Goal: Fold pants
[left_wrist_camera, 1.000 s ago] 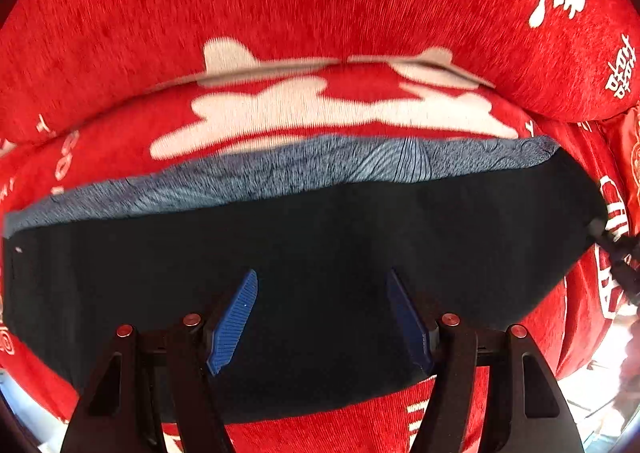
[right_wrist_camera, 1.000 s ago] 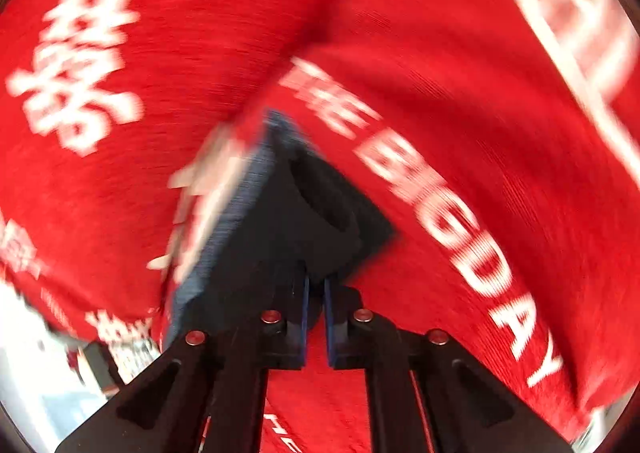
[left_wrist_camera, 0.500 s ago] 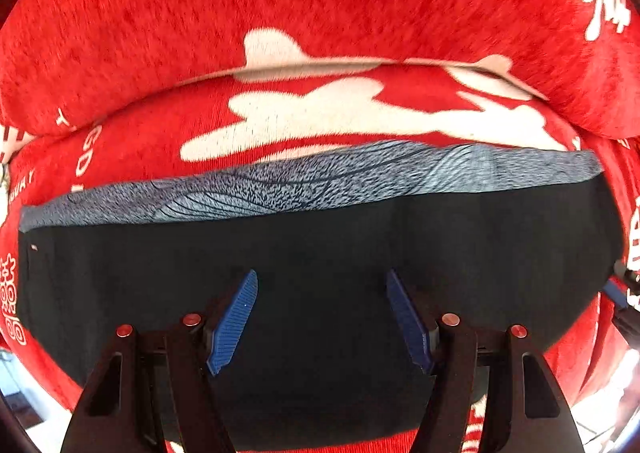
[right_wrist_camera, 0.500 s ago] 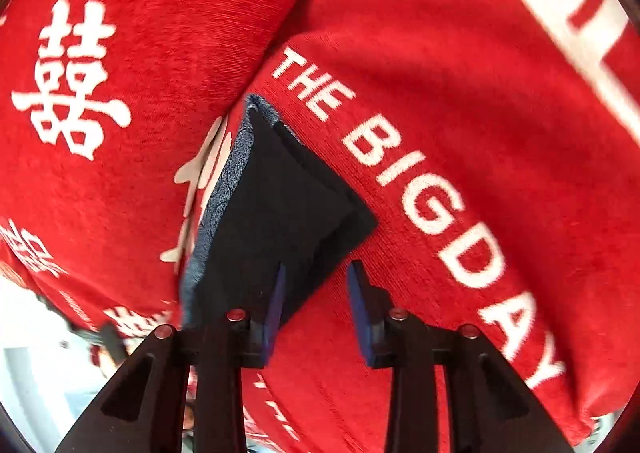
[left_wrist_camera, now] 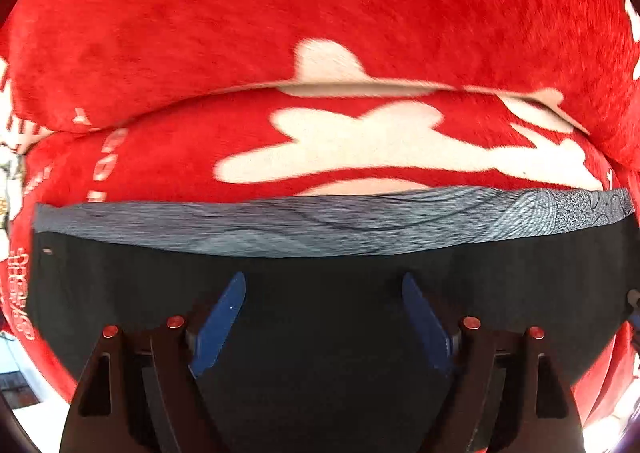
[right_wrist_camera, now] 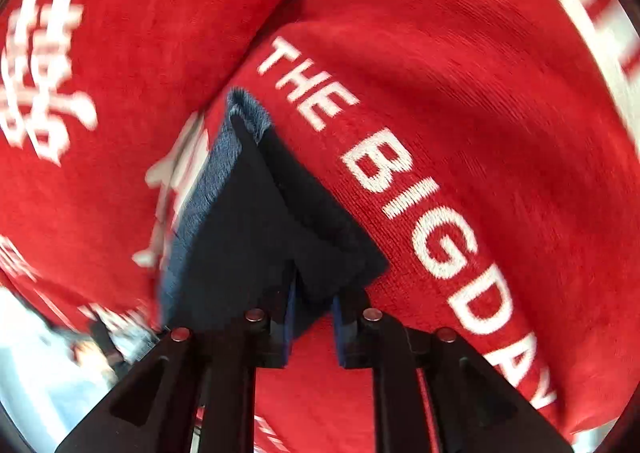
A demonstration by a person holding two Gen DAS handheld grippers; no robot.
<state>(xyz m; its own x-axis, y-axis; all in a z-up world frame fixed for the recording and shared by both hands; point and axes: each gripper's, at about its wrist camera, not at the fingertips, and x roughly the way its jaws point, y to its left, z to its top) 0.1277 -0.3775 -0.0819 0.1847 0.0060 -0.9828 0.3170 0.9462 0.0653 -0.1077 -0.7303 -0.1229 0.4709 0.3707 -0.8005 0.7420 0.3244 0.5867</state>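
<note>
The dark navy pants (left_wrist_camera: 320, 333) lie folded flat on a red blanket, with a grey patterned waistband (left_wrist_camera: 320, 221) along the far edge. My left gripper (left_wrist_camera: 324, 317) hovers open over the middle of the pants, empty. In the right wrist view the pants (right_wrist_camera: 248, 221) show as a dark folded wedge with the grey band on its left. My right gripper (right_wrist_camera: 312, 317) has its jaws closed on the near corner of the pants, with dark cloth pinched between the blue pads.
The red blanket (left_wrist_camera: 320, 13) with white characters covers the whole surface and rises in a thick fold behind the pants. White letters "THE BIG DAY" (right_wrist_camera: 400, 193) run to the right of the pants. A bright floor area shows at lower left (right_wrist_camera: 40, 353).
My right gripper had opened beside the pants corner half a second ago and has now closed on it. My left gripper stayed open and shifted slightly over the pants.
</note>
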